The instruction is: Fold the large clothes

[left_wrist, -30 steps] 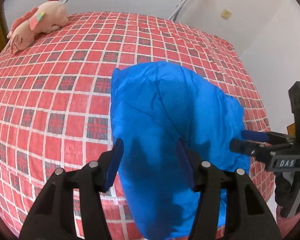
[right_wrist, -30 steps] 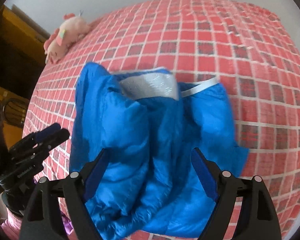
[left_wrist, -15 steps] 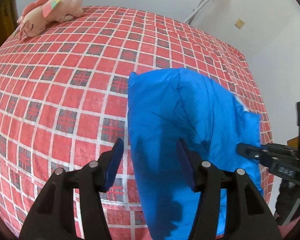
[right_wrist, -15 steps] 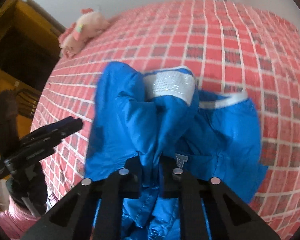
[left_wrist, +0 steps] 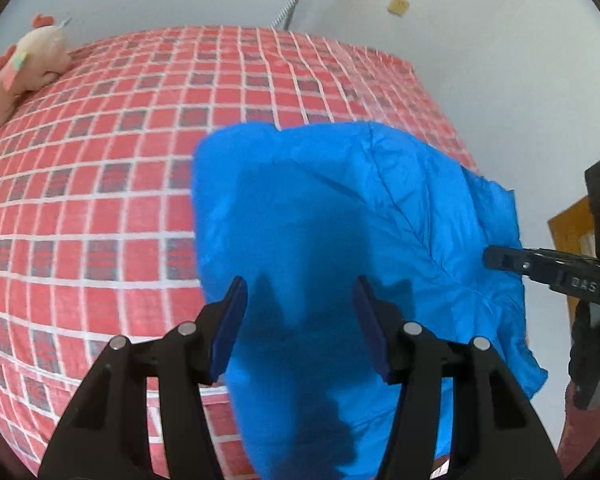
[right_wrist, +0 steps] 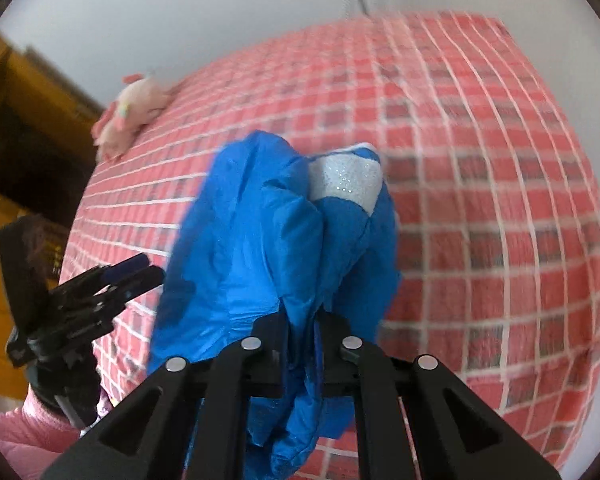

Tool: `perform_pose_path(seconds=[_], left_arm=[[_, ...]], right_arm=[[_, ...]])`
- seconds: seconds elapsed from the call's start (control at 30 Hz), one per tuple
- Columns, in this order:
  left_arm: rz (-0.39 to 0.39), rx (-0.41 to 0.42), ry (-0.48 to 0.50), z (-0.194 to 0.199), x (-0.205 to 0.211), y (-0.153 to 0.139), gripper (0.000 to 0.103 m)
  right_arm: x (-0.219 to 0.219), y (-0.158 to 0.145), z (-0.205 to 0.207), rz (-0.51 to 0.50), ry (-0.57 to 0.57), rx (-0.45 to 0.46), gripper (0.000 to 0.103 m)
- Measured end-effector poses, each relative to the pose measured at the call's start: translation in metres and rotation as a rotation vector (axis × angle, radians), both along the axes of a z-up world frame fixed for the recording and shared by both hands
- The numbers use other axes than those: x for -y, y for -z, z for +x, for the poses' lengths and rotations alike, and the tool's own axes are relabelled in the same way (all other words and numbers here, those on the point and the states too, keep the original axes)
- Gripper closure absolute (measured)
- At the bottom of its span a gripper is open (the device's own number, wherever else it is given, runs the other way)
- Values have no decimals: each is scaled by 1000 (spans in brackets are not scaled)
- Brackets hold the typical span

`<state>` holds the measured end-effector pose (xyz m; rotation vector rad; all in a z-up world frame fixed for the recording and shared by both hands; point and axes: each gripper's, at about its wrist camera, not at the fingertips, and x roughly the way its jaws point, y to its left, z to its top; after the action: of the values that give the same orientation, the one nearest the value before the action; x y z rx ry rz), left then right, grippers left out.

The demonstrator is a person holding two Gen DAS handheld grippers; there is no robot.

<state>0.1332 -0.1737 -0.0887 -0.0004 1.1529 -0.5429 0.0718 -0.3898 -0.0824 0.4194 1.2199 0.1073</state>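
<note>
A bright blue puffy jacket with a silver lining patch hangs lifted above the red checked bed. My right gripper is shut on a bunch of the jacket's fabric and holds it up; it also shows in the left wrist view at the jacket's right edge. My left gripper is open, its fingers either side of the hanging jacket without pinching it. It also shows in the right wrist view, just left of the jacket.
A pink plush toy lies at the bed's far left corner, also seen in the right wrist view. White walls stand behind the bed. Wooden furniture stands to the left of the bed.
My right gripper closed on the jacket and lifted it off the bed, bunching it up. My left gripper stayed open and moved back with the jacket between its fingers.
</note>
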Motion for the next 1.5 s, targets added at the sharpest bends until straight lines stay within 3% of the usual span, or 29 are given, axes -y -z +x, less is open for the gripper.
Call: perform_pose_path(seconds=[0.23, 0.33, 0.5, 0.53, 0.63, 0.73, 0.83, 0.97, 1.2, 1.33, 1.5], left_arm=[[38, -9, 34, -5, 17, 32, 48], [50, -1, 40, -6, 21, 40, 48], [54, -9, 30, -1, 20, 42, 46], [55, -21, 24, 0, 18, 40, 47], [60, -19, -5, -7, 4, 23, 48], [80, 16, -28, -20, -4, 7, 48], [84, 29, -47, -29, -10, 3, 48], [89, 34, -49, -43, -12, 10, 48], [83, 18, 5, -60, -11, 30, 47], [82, -6, 26, -62, -7, 43, 42], [100, -11, 20, -64, -5, 55, 38]], right_arm=[[16, 72, -1, 72, 46, -62, 86], [17, 87, 0, 94, 72, -59, 85], [13, 71, -1, 46, 67, -57, 78], [11, 63, -3, 16, 69, -55, 68], [-7, 18, -17, -152, 33, 21, 66], [-33, -17, -29, -113, -60, 94, 71], [-65, -24, -31, -90, -145, 94, 74], [-72, -1, -41, -113, -153, 34, 82], [-48, 35, -65, -50, -67, -25, 102], [-43, 72, -72, 11, -20, -70, 103], [-44, 81, -77, -3, -6, -67, 103]])
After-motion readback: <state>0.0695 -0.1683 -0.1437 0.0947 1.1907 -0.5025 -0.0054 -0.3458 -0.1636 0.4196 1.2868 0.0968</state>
